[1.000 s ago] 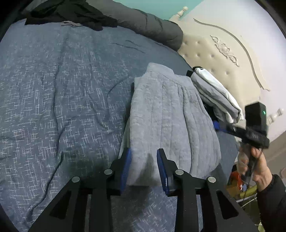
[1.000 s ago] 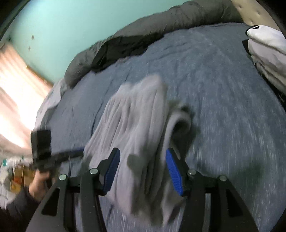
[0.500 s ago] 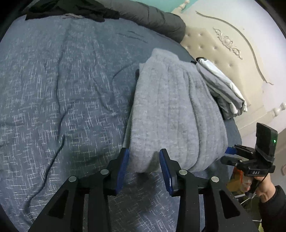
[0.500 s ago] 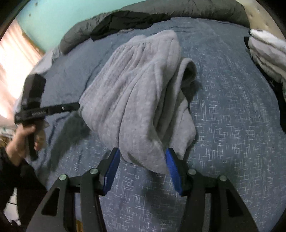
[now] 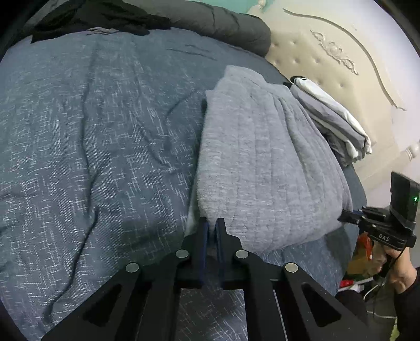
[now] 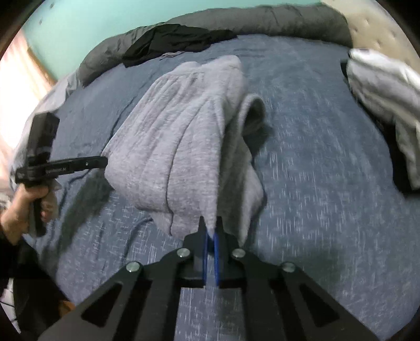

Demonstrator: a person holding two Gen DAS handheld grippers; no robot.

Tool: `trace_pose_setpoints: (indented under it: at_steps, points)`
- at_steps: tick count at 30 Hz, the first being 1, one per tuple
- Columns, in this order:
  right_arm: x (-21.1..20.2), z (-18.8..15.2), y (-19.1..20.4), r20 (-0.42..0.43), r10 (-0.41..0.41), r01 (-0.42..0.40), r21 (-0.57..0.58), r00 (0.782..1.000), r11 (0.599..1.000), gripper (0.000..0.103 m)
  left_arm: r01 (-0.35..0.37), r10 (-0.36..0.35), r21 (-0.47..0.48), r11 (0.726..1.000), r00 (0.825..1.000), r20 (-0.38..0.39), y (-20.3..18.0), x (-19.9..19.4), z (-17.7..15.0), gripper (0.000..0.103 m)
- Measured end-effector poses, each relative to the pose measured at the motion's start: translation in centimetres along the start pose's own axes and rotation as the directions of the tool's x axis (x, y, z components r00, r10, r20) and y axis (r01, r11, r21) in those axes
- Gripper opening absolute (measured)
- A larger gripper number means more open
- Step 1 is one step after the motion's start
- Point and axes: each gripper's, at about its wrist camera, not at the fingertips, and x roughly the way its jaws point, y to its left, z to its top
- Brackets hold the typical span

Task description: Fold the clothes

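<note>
- Grey knit garment (image 5: 262,168) lying on blue bedspread (image 5: 92,157), doubled over lengthwise, near end not yet folded up.
- Left gripper (image 5: 212,228) pinching one near corner; right gripper (image 6: 211,227) pinching the other.
- Folded stack (image 5: 338,123) beside it; black clothing (image 5: 99,18) unfolded at far edge.
- Since earlier frame: both jaw pairs, then spread astride the hem, now clamped on cloth.

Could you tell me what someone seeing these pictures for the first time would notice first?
Most striking is the folded grey fleece garment lying on the blue-grey bedspread, with the left gripper and right gripper each shut on a near corner of it. Beyond it, a stack of folded grey and white clothes sits by the cream tufted headboard.
</note>
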Motion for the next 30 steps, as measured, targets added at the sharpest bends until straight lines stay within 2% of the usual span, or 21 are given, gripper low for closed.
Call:
trace_pose_setpoints:
  at_steps: [3, 5, 8, 9, 13, 14, 16, 20, 21, 22, 23, 26, 30]
  points:
    - [-0.2, -0.4, 0.0, -0.013, -0.008, 0.007, -0.004, 1.0, 1.0, 0.003, 0.002, -0.002, -0.011, 1.0, 1.0, 0.014, 0.2, -0.3, 0.5, 0.006]
    - [-0.3, -0.3, 0.1, 0.003, 0.0, 0.0, -0.003, 1.0, 1.0, 0.003, 0.007, -0.007, -0.005, 1.0, 1.0, 0.017, -0.1, -0.5, 0.7, 0.006]
    - [0.0, -0.6, 0.9, -0.016, 0.027, -0.027, -0.019, 0.999, 0.999, 0.004, 0.004, -0.005, 0.018, 1.0, 1.0, 0.024, -0.6, -0.9, 0.9, 0.007]
    - [0.0, -0.8, 1.1, -0.026, 0.026, -0.027, -0.031, 0.999, 0.999, 0.006, 0.008, -0.008, 0.018, 1.0, 1.0, 0.023, -0.6, -1.0, 0.9, 0.007]
    - [0.3, -1.4, 2.0, -0.062, 0.015, -0.02, -0.085, 0.998, 0.996, 0.01, 0.0, 0.001, -0.007, 1.0, 1.0, 0.023, 0.0, -1.0, 0.7, 0.013]
    - [0.4, -1.6, 2.2, -0.067, 0.008, -0.015, -0.1, 0.998, 0.995, 0.011, -0.005, 0.005, -0.006, 1.0, 1.0, 0.02, 0.0, -0.9, 0.6, 0.018]
    - [0.9, -1.8, 2.4, -0.076, -0.003, -0.006, -0.118, 0.997, 0.993, 0.017, -0.004, 0.004, -0.011, 1.0, 1.0, 0.009, 0.3, -0.6, 0.3, 0.022]
    - [1.7, -2.1, 2.1, -0.097, -0.004, -0.008, -0.125, 0.995, 0.992, 0.017, 0.0, 0.0, 0.0, 1.0, 1.0, -0.015, 0.3, -0.1, -0.3, 0.022]
    - [1.6, -2.1, 1.8, -0.095, -0.014, 0.002, -0.13, 0.995, 0.992, 0.016, -0.011, 0.011, 0.01, 1.0, 1.0, -0.02, 0.2, 0.0, -0.4, 0.022]
    - [1.6, -2.1, 1.6, -0.093, -0.025, 0.013, -0.134, 0.995, 0.991, 0.008, -0.018, 0.019, 0.014, 1.0, 1.0, -0.02, 0.1, 0.1, -0.3, 0.021]
    - [1.4, -2.2, 1.2, -0.093, -0.022, 0.01, -0.123, 0.995, 0.992, 0.007, -0.021, 0.021, 0.012, 1.0, 1.0, -0.019, 0.1, 0.1, -0.3, 0.021]
    - [0.5, -2.3, 0.2, -0.093, -0.004, -0.005, -0.091, 0.996, 0.996, 0.007, -0.027, 0.027, 0.007, 1.0, 1.0, -0.007, 0.0, -0.5, -0.1, 0.021]
    - [-2.4, -1.8, -0.5, -0.049, 0.049, -0.051, -0.042, 0.998, 0.998, 0.008, -0.027, 0.027, 0.015, 1.0, 0.999, 0.025, -0.6, -2.0, 0.5, 0.022]
